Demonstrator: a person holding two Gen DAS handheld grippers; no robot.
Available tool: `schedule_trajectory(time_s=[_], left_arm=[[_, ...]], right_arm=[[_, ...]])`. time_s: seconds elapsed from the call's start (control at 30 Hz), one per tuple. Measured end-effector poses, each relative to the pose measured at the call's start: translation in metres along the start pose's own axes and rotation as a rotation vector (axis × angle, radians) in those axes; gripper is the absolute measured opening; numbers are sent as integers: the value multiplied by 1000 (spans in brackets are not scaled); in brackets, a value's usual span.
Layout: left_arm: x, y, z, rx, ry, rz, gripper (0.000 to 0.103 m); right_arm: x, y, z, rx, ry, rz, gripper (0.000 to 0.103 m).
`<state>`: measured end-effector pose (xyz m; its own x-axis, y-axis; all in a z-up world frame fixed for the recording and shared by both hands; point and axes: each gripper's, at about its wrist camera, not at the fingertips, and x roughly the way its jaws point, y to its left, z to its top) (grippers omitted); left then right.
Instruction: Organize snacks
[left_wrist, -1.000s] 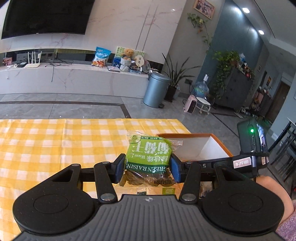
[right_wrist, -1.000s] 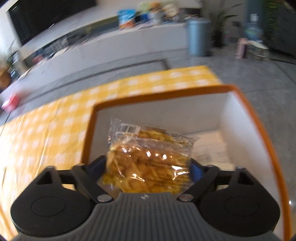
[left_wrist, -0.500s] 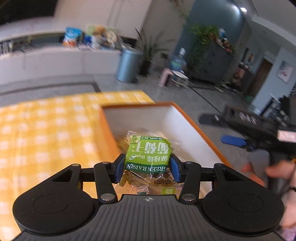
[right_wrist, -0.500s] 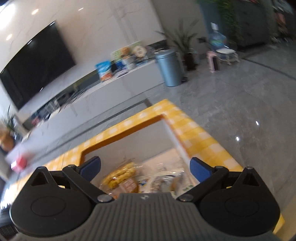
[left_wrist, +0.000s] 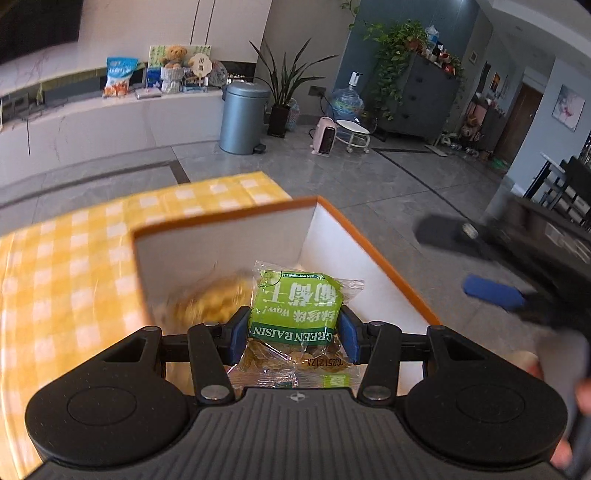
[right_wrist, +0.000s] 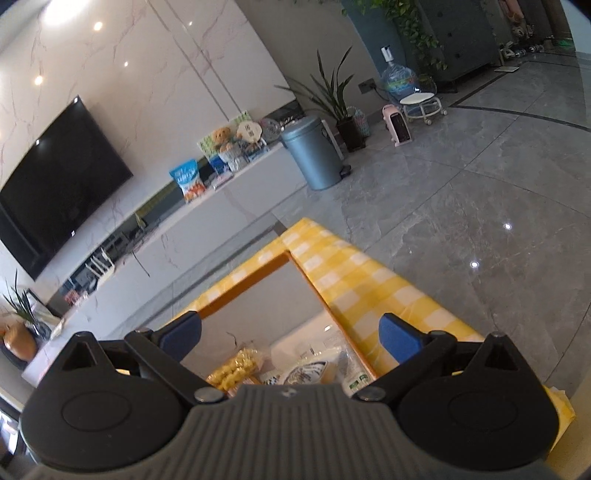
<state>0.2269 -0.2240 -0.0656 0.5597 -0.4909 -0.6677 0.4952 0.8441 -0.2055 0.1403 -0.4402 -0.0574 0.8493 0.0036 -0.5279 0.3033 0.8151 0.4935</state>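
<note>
I have my left gripper (left_wrist: 292, 334) clamped on the green raisin packet (left_wrist: 295, 314) over the orange-rimmed box (left_wrist: 373, 251) on the desk, not yet released, while my right gripper (right_wrist: 290, 334) hangs open above snacks (right_wrist: 236, 371) already inside.

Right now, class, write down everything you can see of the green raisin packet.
The raisin packet is a small clear plastic pouch with a bright green label reading GREEN RAISIN, seen upside down, above white characters. Brownish-yellow raisins show through the clear part nearest the camera, beside a printed date code. Its sealed edges are crinkled. It is clamped at both sides by the blue pads of the left hand-held gripper, above the open orange-rimmed box.
</note>
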Motion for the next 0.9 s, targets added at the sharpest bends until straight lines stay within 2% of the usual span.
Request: schedule_trajectory(time_s=[0.17,0.3,0.37,0.43,0.5,0.57,0.73,0.9], left_arm=[[32,-13,23,21,16,15,57],[48,-16,24,18,36,21,58],[53,-19,22,52,54,11,59],[53,-21,18,87,28,-1,64],[53,-25,18,109,-2,3,92],[47,-28,15,122,-34,26,92],[28,-17,13,61,-1,52,92],[-9,3,8,56,-46,100,92]], right_arm=[[-4,-7,3,23,-46,-76,100],[2,-17,4,64,-48,-155,100],[2,-20,4,61,-49,-166,100],[0,-22,5,63,-58,-177,100],[-1,-24,5,78,-66,-176,100],[-3,-27,5,104,-75,-163,100],[-11,-34,6,152,-105,-160,100],[-12,-27,5,118,-88,-109,100]])
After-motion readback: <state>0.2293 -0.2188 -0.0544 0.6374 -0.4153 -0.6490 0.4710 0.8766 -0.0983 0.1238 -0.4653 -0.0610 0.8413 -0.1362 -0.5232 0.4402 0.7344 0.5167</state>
